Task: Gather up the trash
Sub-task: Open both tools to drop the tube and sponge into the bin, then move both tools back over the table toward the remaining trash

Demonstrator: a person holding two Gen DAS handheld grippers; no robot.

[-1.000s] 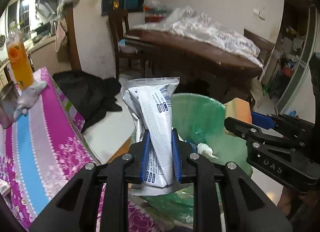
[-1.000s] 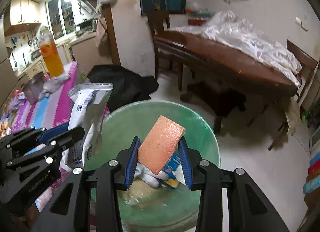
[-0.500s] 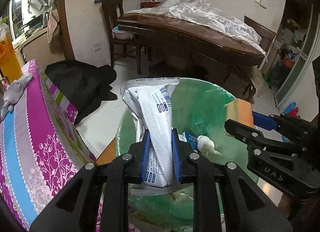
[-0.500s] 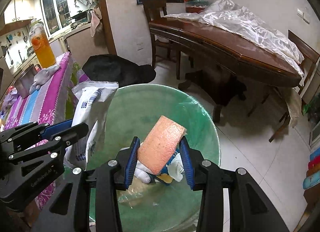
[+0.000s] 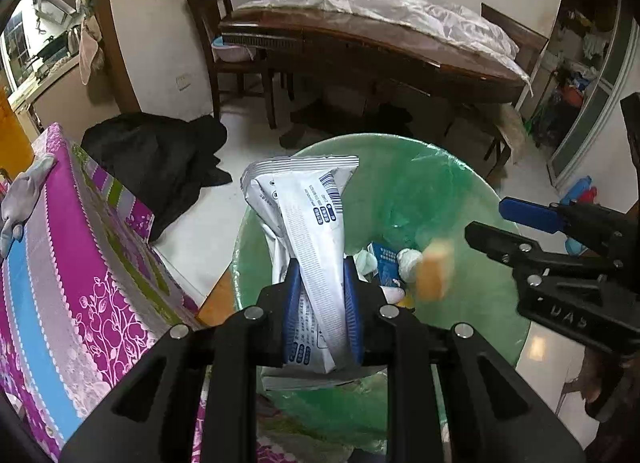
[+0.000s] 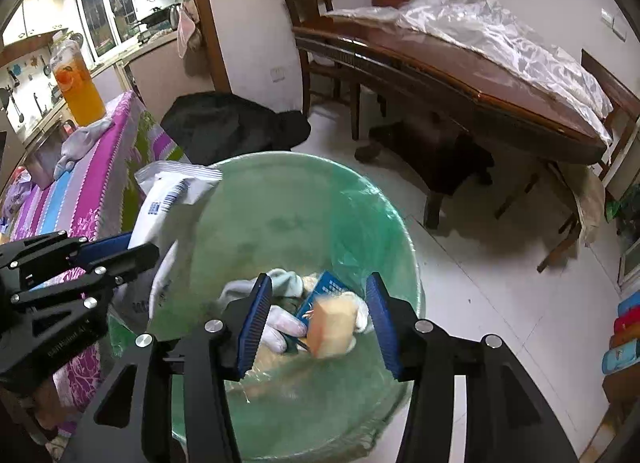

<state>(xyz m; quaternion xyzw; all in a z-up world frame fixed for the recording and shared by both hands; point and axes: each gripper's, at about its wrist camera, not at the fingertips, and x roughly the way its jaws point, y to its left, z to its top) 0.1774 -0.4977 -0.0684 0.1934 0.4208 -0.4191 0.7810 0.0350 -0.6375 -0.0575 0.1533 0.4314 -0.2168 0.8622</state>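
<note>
A bin with a green liner (image 5: 436, 183) (image 6: 304, 199) stands on the floor beside the table. My left gripper (image 5: 322, 295) is shut on a white wrapper (image 5: 312, 215) and holds it over the bin's near rim; the wrapper also shows in the right wrist view (image 6: 168, 195). My right gripper (image 6: 320, 315) is open above the bin. An orange sponge (image 6: 332, 323) (image 5: 434, 275) is blurred in mid-air below it, falling onto a blue box (image 6: 324, 291) and white trash inside the bin.
A table with a purple flowered cloth (image 5: 60, 263) (image 6: 80, 179) is at the left, with an orange drink bottle (image 6: 78, 91) on it. A black bag (image 5: 156, 155) lies on the floor. A wooden dining table (image 6: 460, 79) and chairs stand behind the bin.
My right gripper has opened and let go of the orange sponge, which drops into the bin. Both grippers have moved further over the bin.
</note>
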